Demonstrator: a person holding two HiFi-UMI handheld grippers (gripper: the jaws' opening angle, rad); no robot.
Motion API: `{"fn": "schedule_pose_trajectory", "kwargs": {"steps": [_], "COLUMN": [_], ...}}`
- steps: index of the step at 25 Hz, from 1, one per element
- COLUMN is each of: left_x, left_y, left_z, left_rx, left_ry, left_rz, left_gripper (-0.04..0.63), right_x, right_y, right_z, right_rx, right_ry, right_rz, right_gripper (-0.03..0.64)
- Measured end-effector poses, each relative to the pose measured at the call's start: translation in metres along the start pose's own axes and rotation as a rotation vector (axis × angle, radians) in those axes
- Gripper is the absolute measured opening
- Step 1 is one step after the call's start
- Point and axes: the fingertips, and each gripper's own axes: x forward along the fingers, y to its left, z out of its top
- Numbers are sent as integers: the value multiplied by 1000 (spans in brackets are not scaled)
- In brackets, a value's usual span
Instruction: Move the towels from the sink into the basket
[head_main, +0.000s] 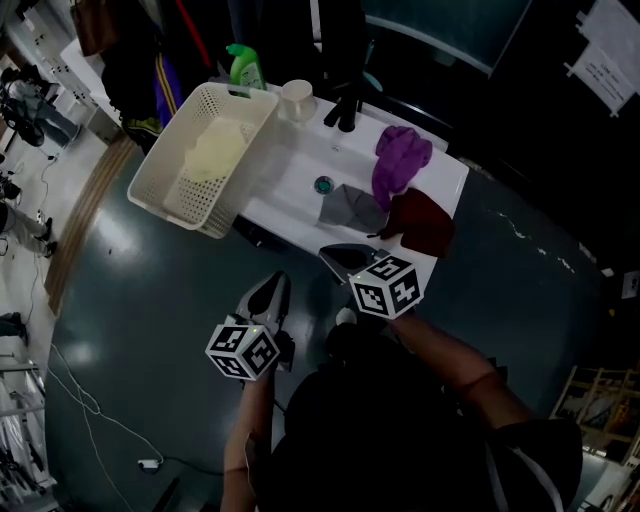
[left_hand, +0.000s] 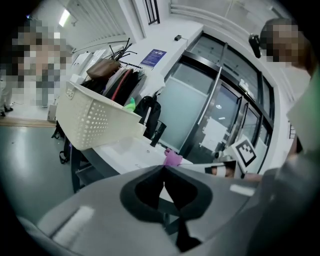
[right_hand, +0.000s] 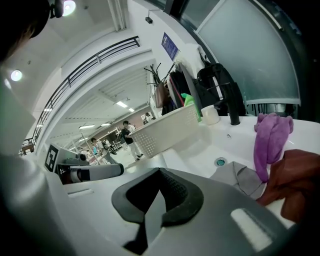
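Both of your grippers hang over the dark floor (head_main: 150, 300) on the near side of the white sink (head_main: 290, 195), side by side and pointing toward it. Your left gripper (head_main: 280, 280) is clenched: in its own view the 2 jaws meet at their tips with nothing between them. Your right gripper (head_main: 326, 251) is clenched too, jaws pressed together and empty, with its tips just short of the sink's near edge.

3 towels are at the sink. The grey towel (head_main: 350, 208) lies flat in the basin, just right of the drain (head_main: 323, 184). The purple towel (head_main: 398, 160) is bunched on the far right part of the sink and hangs down toward the grey one. The dark red towel (head_main: 420, 222) sits at the near right corner, touching the purple towel and draped over the rim.

The cream basket (head_main: 175, 205) rests on the sink's left end, tilted, with its near left part jutting out past the sink. 1 pale yellow towel (head_main: 213, 148) lies inside it.

Along the far edge stand a green bottle (head_main: 245, 68), a white cup (head_main: 297, 98) and the black faucet (head_main: 345, 110).
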Motion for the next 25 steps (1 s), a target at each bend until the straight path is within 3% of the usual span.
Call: {"fn": "schedule_pose_trajectory", "kwargs": {"steps": [25], "left_x": [130], "left_y": [-28], "left_z": [21], "left_rx": [87], "left_ry": [102], "left_rz": [-221], "left_gripper": [7], "right_x": [-23], "right_y": [-114], "right_z": [29], "right_rx": [89], "right_ry": [-91], "right_rz": [-200], "right_gripper": [-3]}}
